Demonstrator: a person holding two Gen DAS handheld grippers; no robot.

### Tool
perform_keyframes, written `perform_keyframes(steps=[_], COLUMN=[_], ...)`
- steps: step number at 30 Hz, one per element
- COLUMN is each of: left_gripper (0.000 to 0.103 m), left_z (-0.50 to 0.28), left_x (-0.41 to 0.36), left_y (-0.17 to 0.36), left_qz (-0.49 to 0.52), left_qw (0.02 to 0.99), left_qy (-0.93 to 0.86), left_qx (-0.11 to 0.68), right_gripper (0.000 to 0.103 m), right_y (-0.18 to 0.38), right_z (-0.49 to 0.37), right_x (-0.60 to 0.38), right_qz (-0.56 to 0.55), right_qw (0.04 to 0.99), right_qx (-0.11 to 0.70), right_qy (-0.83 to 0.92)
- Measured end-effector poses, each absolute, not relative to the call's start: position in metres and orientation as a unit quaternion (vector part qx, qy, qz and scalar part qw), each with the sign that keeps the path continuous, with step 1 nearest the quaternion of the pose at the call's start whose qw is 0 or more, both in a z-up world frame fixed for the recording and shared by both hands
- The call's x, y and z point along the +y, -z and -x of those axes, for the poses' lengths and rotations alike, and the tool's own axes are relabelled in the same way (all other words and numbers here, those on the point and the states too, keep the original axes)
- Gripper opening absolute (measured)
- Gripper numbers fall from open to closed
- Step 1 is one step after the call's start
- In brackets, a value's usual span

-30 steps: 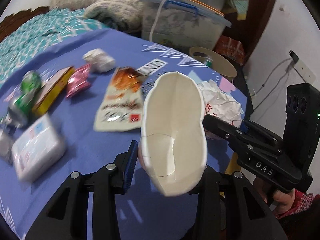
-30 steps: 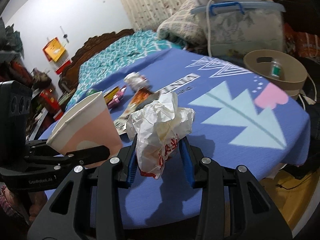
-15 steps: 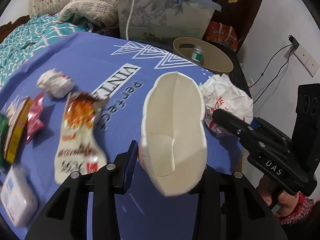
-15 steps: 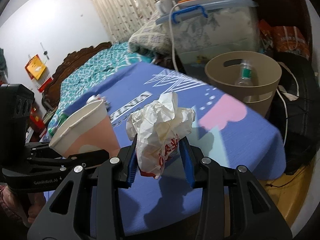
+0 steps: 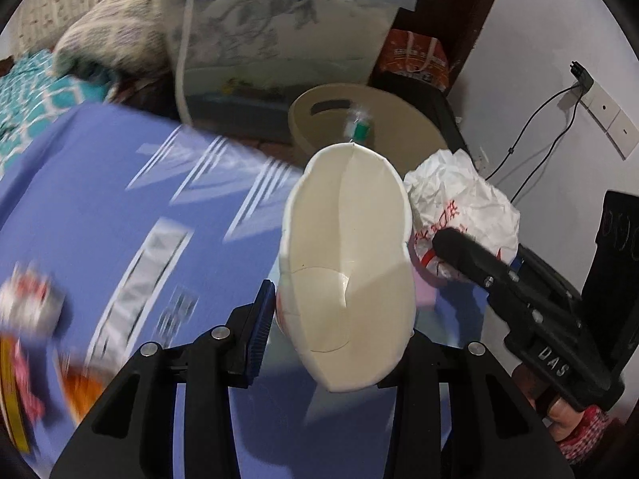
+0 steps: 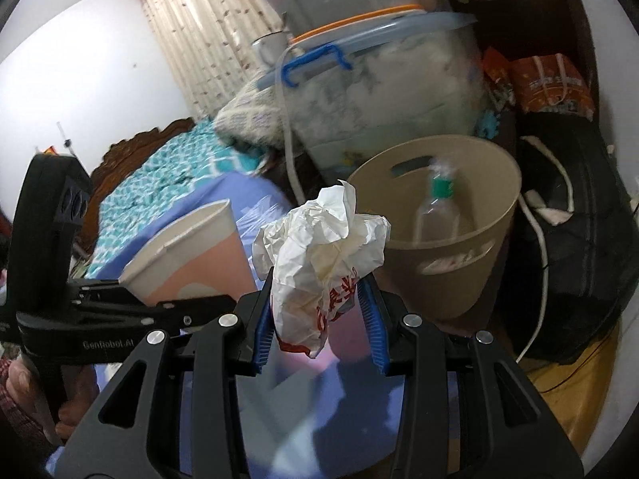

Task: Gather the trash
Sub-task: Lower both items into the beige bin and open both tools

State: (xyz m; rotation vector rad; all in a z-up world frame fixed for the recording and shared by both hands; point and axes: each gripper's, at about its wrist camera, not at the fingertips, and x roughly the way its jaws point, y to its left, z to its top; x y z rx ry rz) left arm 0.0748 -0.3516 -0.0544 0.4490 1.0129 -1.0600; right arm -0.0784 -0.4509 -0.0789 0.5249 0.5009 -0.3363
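My left gripper [image 5: 339, 319] is shut on a squashed white paper cup [image 5: 347, 247], mouth facing the camera; from the right wrist view the cup [image 6: 191, 255] shows a pink side. A crumpled white paper wrapper with red print [image 6: 323, 255] is pinched in my right gripper [image 6: 319, 319], and that wrapper [image 5: 463, 207] hangs right of the cup in the left wrist view. Just past the blue tablecloth's [image 5: 120, 207] edge stands a beige waste bin [image 6: 451, 235], with a clear plastic bottle [image 6: 437, 211] inside. Both grippers hover near the table edge, short of the bin [image 5: 383, 119].
Blurred wrappers and a crumpled paper ball [image 5: 28, 303] lie at the table's left. Behind the bin sit a big clear storage box with a blue handle [image 5: 279, 40], a patterned cushion [image 5: 116, 40] and an orange bag [image 5: 415, 56]. Cables [image 6: 539, 215] drape over a black thing right of the bin.
Both grippers have swept across the table toward the bin, each keeping its load. The bin now looms larger and closer; the loose trash has slid off to the left.
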Motion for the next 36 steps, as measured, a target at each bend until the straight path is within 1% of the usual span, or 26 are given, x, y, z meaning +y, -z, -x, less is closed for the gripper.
perform_keyframes(steps=[5, 11, 17, 19, 20, 21, 22, 23, 25, 36], left_gripper=[0.037, 0.037, 0.038, 0.038, 0.041, 0.053, 0.06, 0.071, 0.073, 0.074], left_z=[-0.089, -0.106, -0.113, -0.115, -0.115, -0.114, -0.113, -0.112, -0.111, -0.114], left_x=[-0.415, -0.483, -0.512, -0.518, -0.52, -0.522, -0.523, -0.524, -0.525, -0.503], left_y=[0.051, 0.061, 0.078, 0.082, 0.082, 0.083, 0.082, 0.081, 0.077, 0.07], left_qz=[-0.214, -0.227, -0.239, -0.244, -0.247, -0.251, -0.253, -0.256, -0.258, -0.243], left_qw=[0.709, 0.696, 0.698, 0.7, 0.702, 0.705, 0.709, 0.715, 0.725, 0.743], left_qy=[0.497, 0.499, 0.479, 0.475, 0.472, 0.469, 0.465, 0.46, 0.453, 0.44], left_qx=[0.452, 0.463, 0.476, 0.475, 0.473, 0.469, 0.466, 0.46, 0.451, 0.441], right_gripper=[0.042, 0.045, 0.047, 0.051, 0.053, 0.055, 0.061, 0.065, 0.067, 0.067], right_y=[0.078, 0.086, 0.094, 0.096, 0.096, 0.097, 0.097, 0.097, 0.096, 0.09], right_z=[0.071, 0.054, 0.045, 0.043, 0.042, 0.041, 0.041, 0.041, 0.043, 0.056], right_x=[-0.504, -0.555, -0.576, -0.579, -0.58, -0.582, -0.583, -0.582, -0.584, -0.574], right_qz=[-0.269, -0.284, -0.275, -0.271, -0.272, -0.273, -0.273, -0.273, -0.277, -0.281], right_qw=[0.912, 0.897, 0.89, 0.89, 0.889, 0.889, 0.889, 0.889, 0.888, 0.891], right_qx=[0.244, 0.275, 0.293, 0.296, 0.296, 0.296, 0.295, 0.293, 0.287, 0.267], right_qy=[0.19, 0.199, 0.213, 0.218, 0.218, 0.218, 0.22, 0.223, 0.228, 0.235])
